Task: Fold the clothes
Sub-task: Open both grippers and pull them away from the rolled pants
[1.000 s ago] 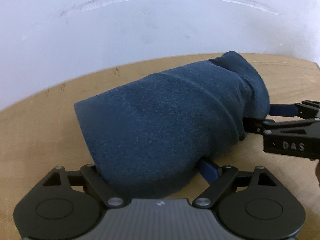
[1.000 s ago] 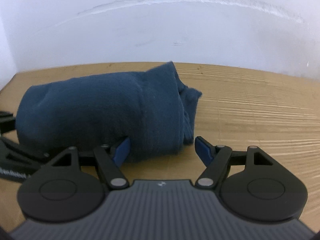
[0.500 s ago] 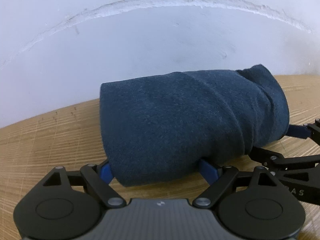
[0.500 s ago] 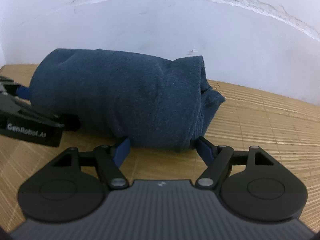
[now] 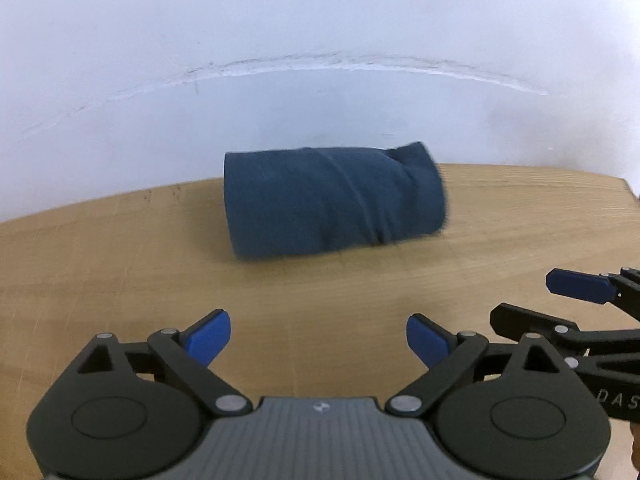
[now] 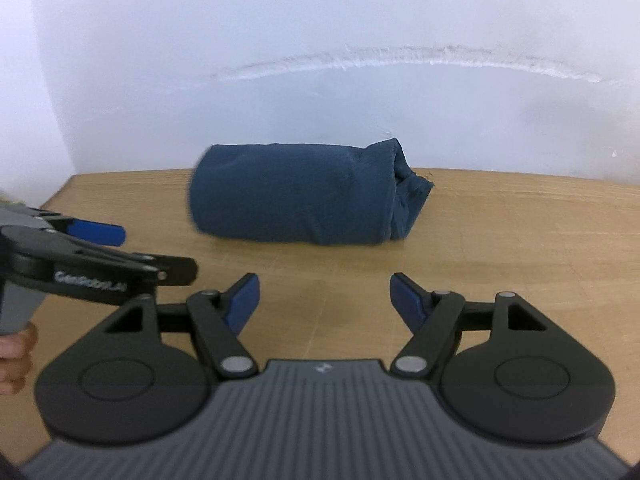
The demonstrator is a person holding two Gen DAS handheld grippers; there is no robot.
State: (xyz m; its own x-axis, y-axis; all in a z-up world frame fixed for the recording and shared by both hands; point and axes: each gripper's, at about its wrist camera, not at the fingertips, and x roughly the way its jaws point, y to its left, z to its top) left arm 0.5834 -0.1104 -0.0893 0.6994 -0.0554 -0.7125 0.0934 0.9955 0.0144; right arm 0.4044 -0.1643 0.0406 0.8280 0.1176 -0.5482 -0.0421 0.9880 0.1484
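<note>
A dark blue garment (image 5: 332, 200) lies folded into a thick bundle on the wooden table (image 5: 120, 264), close to the white wall. The same bundle (image 6: 296, 200) shows in the right wrist view, with its bunched end toward the right. My left gripper (image 5: 318, 338) hangs well back from the bundle, its jaws opening and with nothing between the blue pads. My right gripper (image 6: 324, 300) is open too, apart from the cloth and empty. Each gripper shows at the edge of the other's view: the right one (image 5: 576, 288) and the left one (image 6: 96, 232).
A white wall (image 5: 320, 80) with a rough plaster seam rises just behind the bundle. Bare wood (image 6: 520, 240) stretches around the bundle and toward me. A hand (image 6: 14, 352) holds the left gripper's handle at the left edge of the right wrist view.
Both grippers let go of the bundle and drew back and up from it. The bundle now rests alone near the wall. The left jaws stand wider than before.
</note>
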